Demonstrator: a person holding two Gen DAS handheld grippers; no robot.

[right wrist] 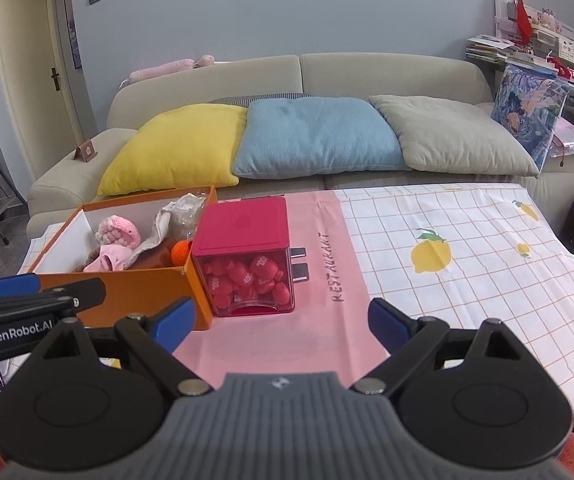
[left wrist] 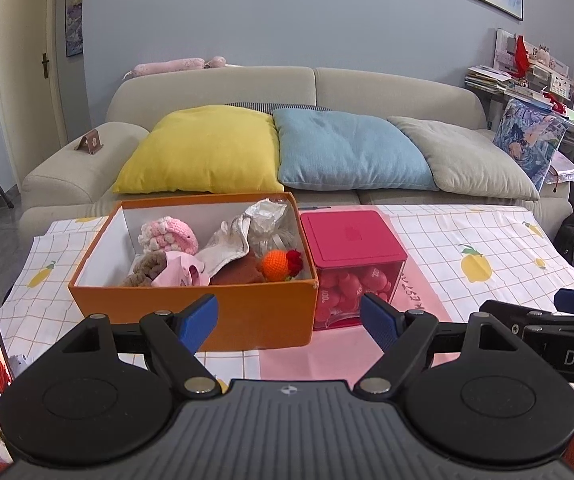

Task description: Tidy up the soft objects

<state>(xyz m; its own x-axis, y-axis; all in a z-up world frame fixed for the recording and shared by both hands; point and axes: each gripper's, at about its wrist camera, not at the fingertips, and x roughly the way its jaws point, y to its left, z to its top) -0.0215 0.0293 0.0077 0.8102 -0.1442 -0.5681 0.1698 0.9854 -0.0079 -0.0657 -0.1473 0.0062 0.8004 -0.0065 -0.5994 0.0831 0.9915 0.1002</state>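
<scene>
Apparently nearly done: soft toys fill the orange box [left wrist: 191, 312], the surface [right wrist: 467, 248] lies bare, and the left hand-held gripper [left wrist: 289, 320] and right hand-held gripper [right wrist: 283, 322] gape empty.

Open orange cardboard box with white inside [left wrist: 191, 312] sits on the tablecloth, holding a heap of soft things: pink-and-cream crocheted plush [left wrist: 169, 236] at back left, brown knitted piece [left wrist: 147, 268] front left, pink fabric item [left wrist: 181, 274] beside it, crumpled white-grey cloth [left wrist: 227, 246] in the middle, orange crocheted ball [left wrist: 274, 266] at front right, touching a small red crocheted flower [left wrist: 294, 259].
</scene>
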